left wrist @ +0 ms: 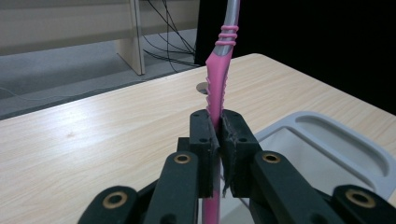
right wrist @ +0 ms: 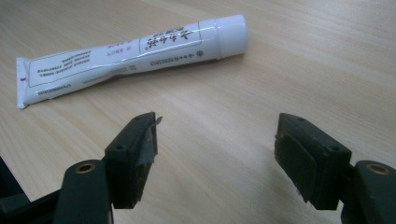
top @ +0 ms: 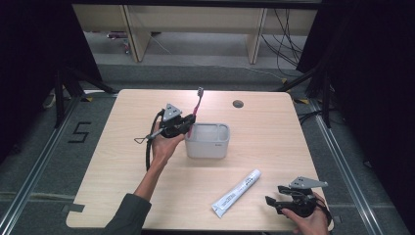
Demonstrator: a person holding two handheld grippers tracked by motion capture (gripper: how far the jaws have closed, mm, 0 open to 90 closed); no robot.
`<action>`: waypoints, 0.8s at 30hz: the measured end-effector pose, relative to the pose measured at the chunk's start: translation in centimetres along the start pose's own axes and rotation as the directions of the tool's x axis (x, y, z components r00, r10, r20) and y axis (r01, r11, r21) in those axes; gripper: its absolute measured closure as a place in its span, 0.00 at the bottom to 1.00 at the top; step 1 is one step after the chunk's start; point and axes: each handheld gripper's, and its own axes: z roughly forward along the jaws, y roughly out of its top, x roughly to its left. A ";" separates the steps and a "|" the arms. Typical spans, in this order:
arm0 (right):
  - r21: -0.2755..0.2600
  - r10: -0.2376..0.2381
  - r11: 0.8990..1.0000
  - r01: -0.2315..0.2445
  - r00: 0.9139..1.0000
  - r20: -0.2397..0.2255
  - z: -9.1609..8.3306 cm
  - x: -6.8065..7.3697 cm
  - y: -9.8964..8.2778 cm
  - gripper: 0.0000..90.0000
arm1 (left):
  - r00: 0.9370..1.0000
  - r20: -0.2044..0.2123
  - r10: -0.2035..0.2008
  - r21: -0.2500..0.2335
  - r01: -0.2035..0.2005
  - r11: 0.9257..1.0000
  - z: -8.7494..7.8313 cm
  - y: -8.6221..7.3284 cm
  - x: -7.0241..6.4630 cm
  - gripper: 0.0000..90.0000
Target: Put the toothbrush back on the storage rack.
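Left gripper (top: 185,123) pinches my pink toothbrush (top: 197,104) by its handle, bristles up, just over the grey holder (top: 207,140) in the middle of the table (top: 122,161). It is not in yet. Right gripper (top: 273,201) waits spread wide, holding nothing, near the front right corner. Beside it lies the toothpaste (top: 237,193), not yet picked up.

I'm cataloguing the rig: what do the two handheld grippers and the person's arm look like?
Both the left gripper and right gripper are black, two-jawed, with brass-coloured pivot pins and a grey three-cornered plate on top. A black cable trails from the left. The left arm wears a dark grey-green sleeve.
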 end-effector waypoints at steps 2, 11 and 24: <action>0.000 0.000 1.000 0.000 1.000 0.001 0.0 0.0 0.0 0.34 | 1.000 0.002 0.006 0.006 -0.006 1.000 0.1 -0.2 -0.1 0.92; 0.002 0.003 1.000 -0.003 1.000 0.000 0.0 0.0 0.0 0.34 | 1.000 -0.010 0.027 0.026 -0.027 0.999 0.1 -0.3 -0.2 0.92; -0.003 -0.001 1.000 0.001 1.000 0.000 0.0 0.0 0.0 0.34 | 0.999 -0.012 0.053 0.029 -0.053 0.998 0.0 -0.7 -0.4 0.88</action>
